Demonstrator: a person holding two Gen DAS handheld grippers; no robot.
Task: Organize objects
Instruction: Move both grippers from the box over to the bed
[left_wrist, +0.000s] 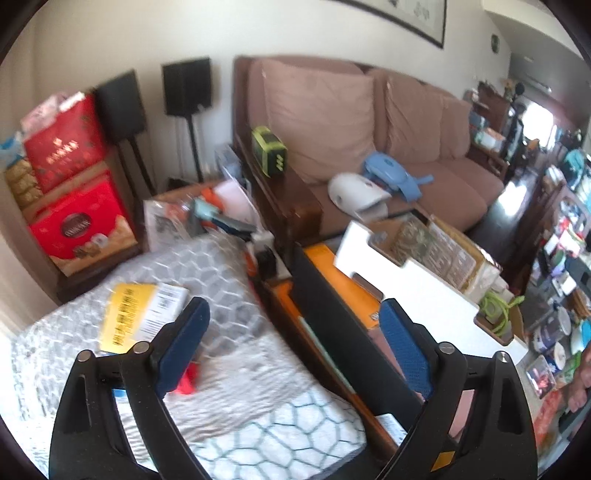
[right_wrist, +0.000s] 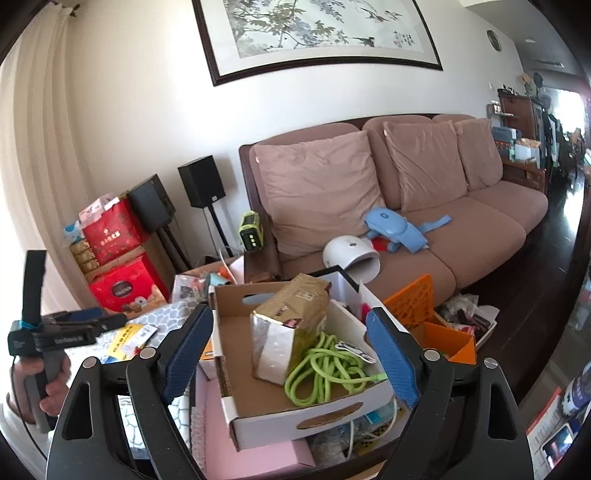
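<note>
Lying between the spread right tongs (right_wrist: 290, 354) — a foil bag (right_wrist: 291, 332), untouched.

From above, my way into the cardboard tray (right_wrist: 236, 380) is clear over its bare left floor. A crumpled gold bag (right_wrist: 291, 325) and green cable (right_wrist: 325, 369) fill its middle and right, and an orange rack (right_wrist: 417, 299) stands just beyond.

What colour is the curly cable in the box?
Bright green cable, clearest in the right wrist view.
</note>
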